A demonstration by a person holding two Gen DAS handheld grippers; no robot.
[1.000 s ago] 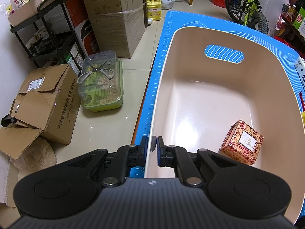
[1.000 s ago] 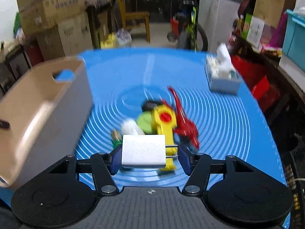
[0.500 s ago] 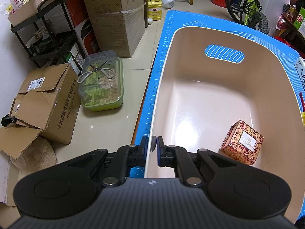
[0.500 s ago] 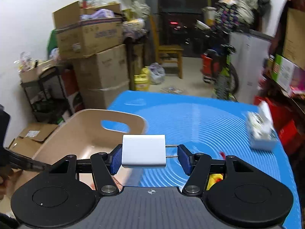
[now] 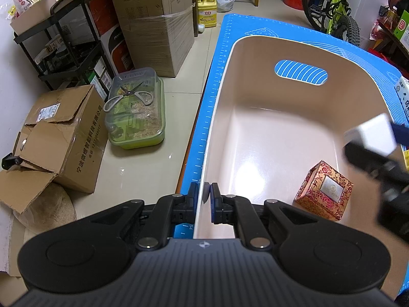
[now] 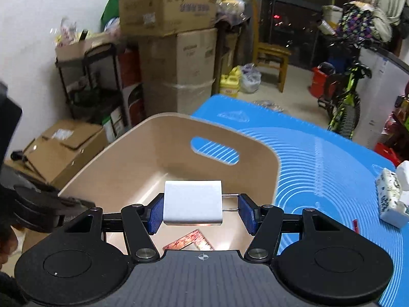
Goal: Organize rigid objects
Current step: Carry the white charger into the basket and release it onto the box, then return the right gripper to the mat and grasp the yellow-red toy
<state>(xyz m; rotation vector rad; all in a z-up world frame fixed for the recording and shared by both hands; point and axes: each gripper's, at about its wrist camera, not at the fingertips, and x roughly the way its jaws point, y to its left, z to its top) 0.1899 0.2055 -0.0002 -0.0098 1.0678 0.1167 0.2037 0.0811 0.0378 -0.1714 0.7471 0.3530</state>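
Right wrist view: right tool (image 6: pixel 200 212) grasps a white charger (image 6: pixel 193 202), one pad on its body, the other on its prongs, above the beige bin (image 6: pixel 265 153). Below it lies a patterned box (image 6: pixel 189 241). Left tool (image 5: pixel 203 200) is clenched on the bin's near rim, on the blue tabletop (image 5: pixel 212 107).

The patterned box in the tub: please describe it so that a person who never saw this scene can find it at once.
Find the large beige tub on the blue mat. On its floor, near the right wall, stands a small cube-shaped box. It is the only thing lying in the tub, with red and gold flower print and a grey label on top.
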